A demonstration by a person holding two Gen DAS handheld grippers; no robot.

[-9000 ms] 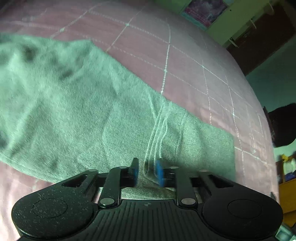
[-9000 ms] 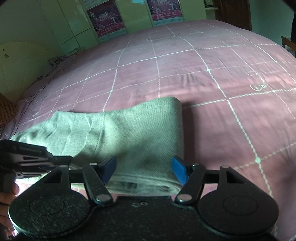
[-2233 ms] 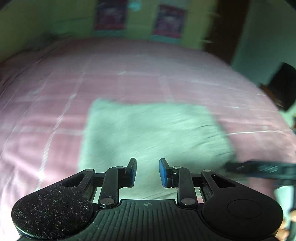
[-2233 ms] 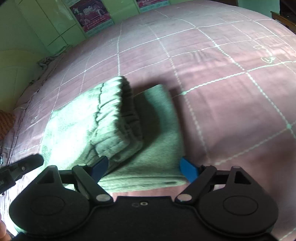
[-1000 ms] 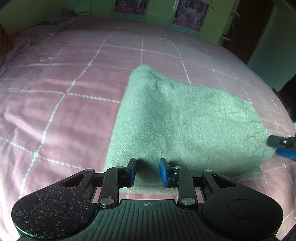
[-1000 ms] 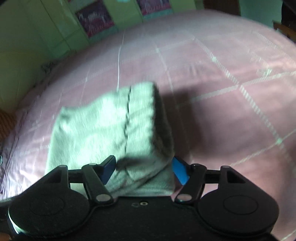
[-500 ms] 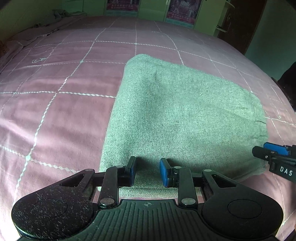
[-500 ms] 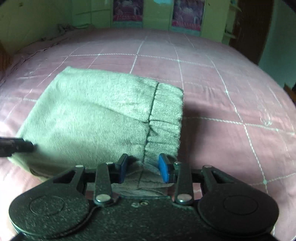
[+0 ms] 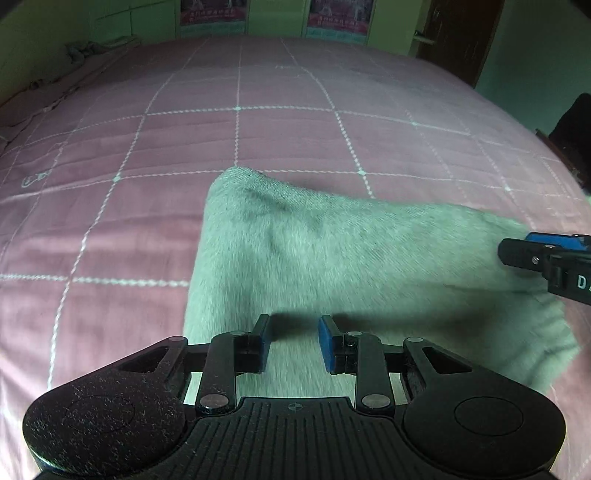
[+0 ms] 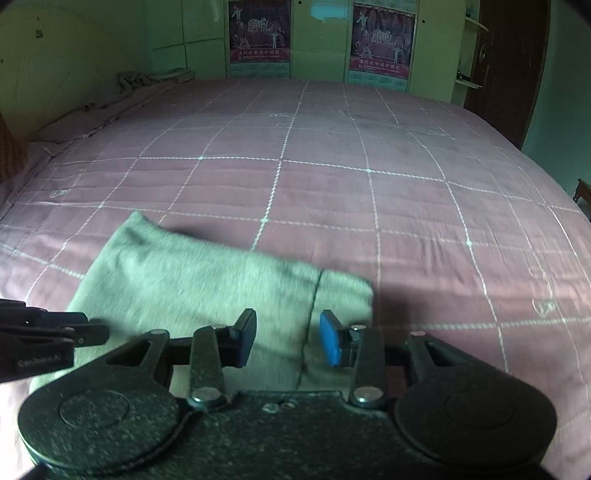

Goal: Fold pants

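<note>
The grey-green pants (image 9: 351, 258) lie folded into a compact rectangle on the pink quilted bed (image 9: 236, 129). They also show in the right wrist view (image 10: 192, 288), with the ribbed waistband (image 10: 343, 295) at the right end. My left gripper (image 9: 293, 341) hovers over the near edge of the pants, jaws slightly apart, holding nothing. My right gripper (image 10: 288, 339) hovers over the waistband end, jaws slightly apart and empty. The right gripper's fingers (image 9: 535, 251) show at the right edge of the left wrist view. The left gripper's fingers (image 10: 48, 328) show at the left edge of the right wrist view.
Green cupboard doors with two posters (image 10: 258, 33) stand behind the bed. A crumpled cloth (image 10: 147, 79) lies at the far left corner of the bed. A dark door (image 10: 498, 74) is at the far right.
Both grippers have pulled back and tilted up from the folded pants, so more of the bed and far wall shows. The right gripper's jaws have opened a little wider.
</note>
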